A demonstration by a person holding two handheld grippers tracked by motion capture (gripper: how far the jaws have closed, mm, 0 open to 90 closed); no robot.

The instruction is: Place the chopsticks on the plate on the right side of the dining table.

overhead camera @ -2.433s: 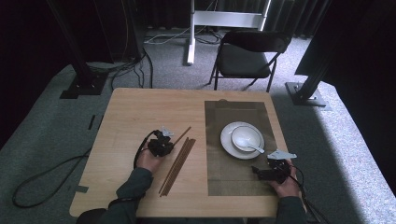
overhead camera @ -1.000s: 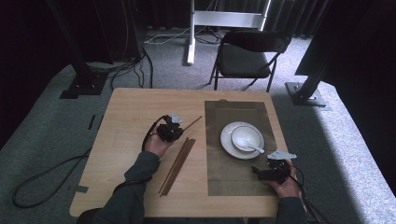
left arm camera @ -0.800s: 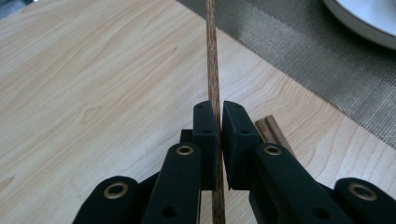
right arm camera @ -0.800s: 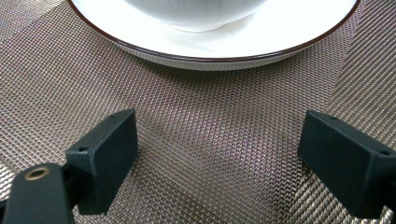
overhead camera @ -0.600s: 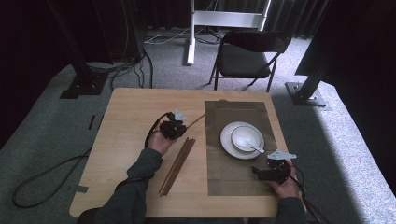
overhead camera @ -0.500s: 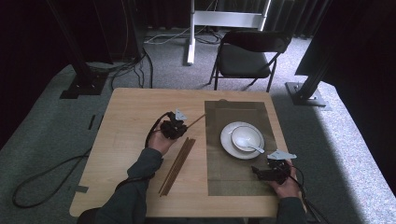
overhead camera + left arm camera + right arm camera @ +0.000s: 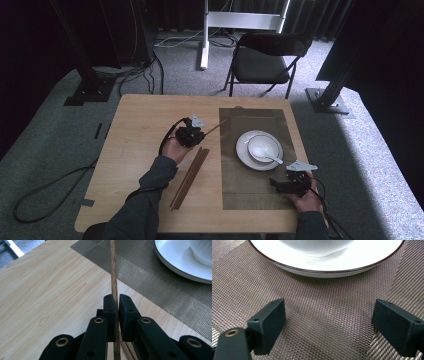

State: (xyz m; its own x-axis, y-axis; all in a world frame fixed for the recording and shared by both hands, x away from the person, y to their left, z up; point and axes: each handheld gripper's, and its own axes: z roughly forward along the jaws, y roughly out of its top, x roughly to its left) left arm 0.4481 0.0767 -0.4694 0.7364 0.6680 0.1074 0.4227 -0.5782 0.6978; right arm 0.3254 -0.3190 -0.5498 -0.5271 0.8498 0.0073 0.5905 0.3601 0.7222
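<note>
My left gripper [image 7: 196, 134] is shut on one brown wooden chopstick [image 7: 216, 128], held a little above the table with its tip pointing at the left edge of the woven placemat [image 7: 250, 192]. In the left gripper view the chopstick [image 7: 113, 272] runs straight up between the closed pads [image 7: 110, 307], out of my left gripper [image 7: 115, 298]. Several more chopsticks [image 7: 190, 177] lie in a bundle on the wood below that hand. My right gripper [image 7: 278, 184] rests on the mat in front of the plate [image 7: 243, 150]. It also stands open and empty in its own view [image 7: 329, 317].
A white bowl [image 7: 264, 145] with a white spoon [image 7: 272, 159] in it stands on the plate. The plate's rim [image 7: 324, 268] lies close ahead of the right jaws. A black chair [image 7: 265, 55] stands beyond the table's far edge.
My left gripper has lifted one chopstick from the bundle and carried it up and to the right, toward the placemat. The right hand has kept still.
</note>
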